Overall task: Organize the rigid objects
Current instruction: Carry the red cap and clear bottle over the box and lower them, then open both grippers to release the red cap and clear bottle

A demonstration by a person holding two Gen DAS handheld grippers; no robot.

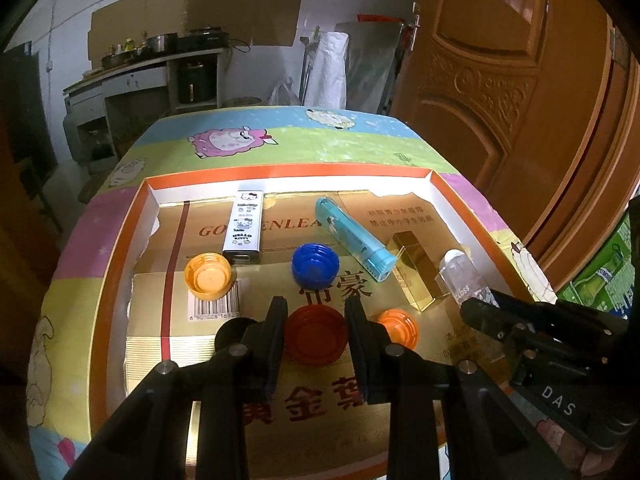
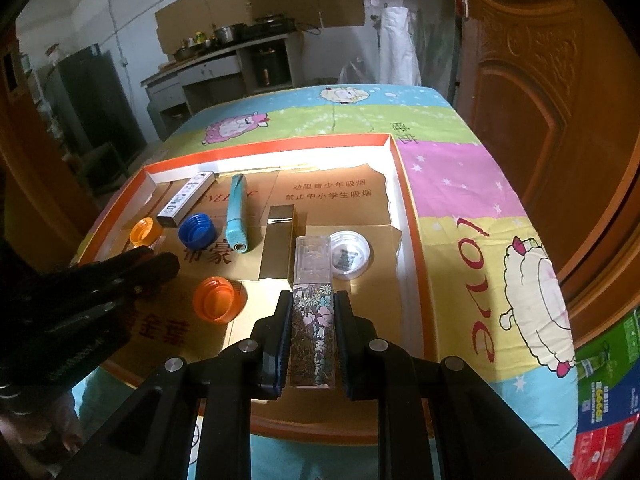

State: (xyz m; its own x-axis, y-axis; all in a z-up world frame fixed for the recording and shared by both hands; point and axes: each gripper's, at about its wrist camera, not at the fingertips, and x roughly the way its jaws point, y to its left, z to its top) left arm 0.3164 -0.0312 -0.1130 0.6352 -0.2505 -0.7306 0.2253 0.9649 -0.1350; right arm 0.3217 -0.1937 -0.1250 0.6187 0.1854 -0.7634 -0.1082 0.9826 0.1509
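A shallow orange-rimmed tray lined with gold card lies on a cartoon tablecloth. My left gripper is shut on a red ribbed bottle cap just above the tray's near part. My right gripper is shut on a clear flower-printed bottle that points toward a gold box. In the left wrist view the right gripper comes in from the right with the bottle. The left gripper shows dark at the left of the right wrist view, where the red cap is hidden.
In the tray lie a light orange cap, a blue cap, a small orange cap, a teal tube, a white Hello Kitty box and a white cap. A wooden door stands at the right.
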